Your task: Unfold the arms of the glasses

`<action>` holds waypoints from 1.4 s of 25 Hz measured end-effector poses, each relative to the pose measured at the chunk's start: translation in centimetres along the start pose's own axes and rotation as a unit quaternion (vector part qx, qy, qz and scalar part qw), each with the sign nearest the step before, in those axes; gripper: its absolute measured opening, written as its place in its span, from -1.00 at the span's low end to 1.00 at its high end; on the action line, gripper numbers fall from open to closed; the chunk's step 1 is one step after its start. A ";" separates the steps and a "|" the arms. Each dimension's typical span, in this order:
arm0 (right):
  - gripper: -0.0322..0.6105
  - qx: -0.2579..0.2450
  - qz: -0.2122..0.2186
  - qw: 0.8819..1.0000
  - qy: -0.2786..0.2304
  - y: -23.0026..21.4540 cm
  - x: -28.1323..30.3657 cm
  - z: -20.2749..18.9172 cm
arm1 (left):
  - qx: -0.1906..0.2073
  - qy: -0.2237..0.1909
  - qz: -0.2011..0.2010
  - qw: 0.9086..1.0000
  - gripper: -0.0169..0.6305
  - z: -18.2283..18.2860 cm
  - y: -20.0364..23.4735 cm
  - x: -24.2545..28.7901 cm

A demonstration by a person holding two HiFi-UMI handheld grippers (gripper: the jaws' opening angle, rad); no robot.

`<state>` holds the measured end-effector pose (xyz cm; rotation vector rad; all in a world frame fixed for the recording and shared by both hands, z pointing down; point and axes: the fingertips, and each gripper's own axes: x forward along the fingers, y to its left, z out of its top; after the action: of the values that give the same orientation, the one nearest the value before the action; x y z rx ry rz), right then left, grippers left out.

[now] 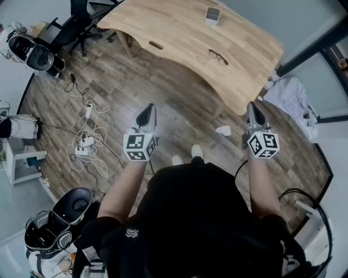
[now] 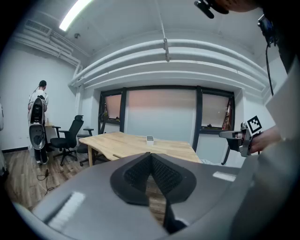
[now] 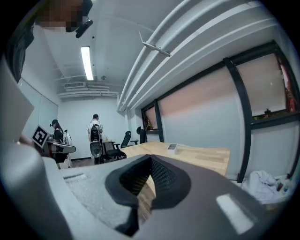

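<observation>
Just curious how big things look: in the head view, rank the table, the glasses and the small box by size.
1. Table: by far the largest.
2. Glasses and box: about alike, both small and distant, so unranked.

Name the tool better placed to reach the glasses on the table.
Right, probably: the right tool stands nearer the glasses than the left tool. Both are shut, empty.

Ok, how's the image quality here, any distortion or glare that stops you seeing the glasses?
Head view: heavy fisheye curves the table edge, yet the glasses are evenly lit and fairly sharp, just small. Left gripper view: black corners, ceiling light blown out, glasses not discernible. Right gripper view: same curving, light strip glaring, glasses not discernible.
</observation>
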<state>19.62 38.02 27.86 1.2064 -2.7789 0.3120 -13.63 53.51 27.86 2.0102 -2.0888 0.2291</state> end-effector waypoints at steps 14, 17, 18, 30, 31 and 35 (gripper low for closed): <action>-0.90 0.023 0.041 0.999 0.015 -4.1 3.5 -2.8 | 0.016 -0.002 0.041 0.999 -0.93 1.3 -0.9 2.5; -0.90 0.035 0.058 0.998 0.021 -5.3 4.5 -3.9 | 0.017 0.000 0.050 0.999 -0.93 0.8 -1.3 3.4; -0.90 0.041 0.054 0.997 0.028 -6.0 5.0 -4.5 | 0.014 0.005 0.053 0.998 -0.93 0.5 -1.4 3.9; -0.90 0.070 0.008 0.996 0.063 -10.3 9.9 -5.6 | 0.024 0.026 -0.039 0.999 -0.93 1.3 -2.1 16.0; -0.90 0.078 0.006 0.995 0.065 -10.6 10.6 -5.6 | 0.025 0.028 -0.052 0.998 -0.93 1.5 -2.1 17.6; -0.90 0.093 -0.026 0.994 0.061 -12.0 13.0 -4.7 | 0.044 0.032 -0.117 0.992 -0.93 2.4 -1.8 24.7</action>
<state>19.58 21.89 36.42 1.2488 -2.6576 0.6289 -12.71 29.07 32.26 2.2437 -1.8155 0.3439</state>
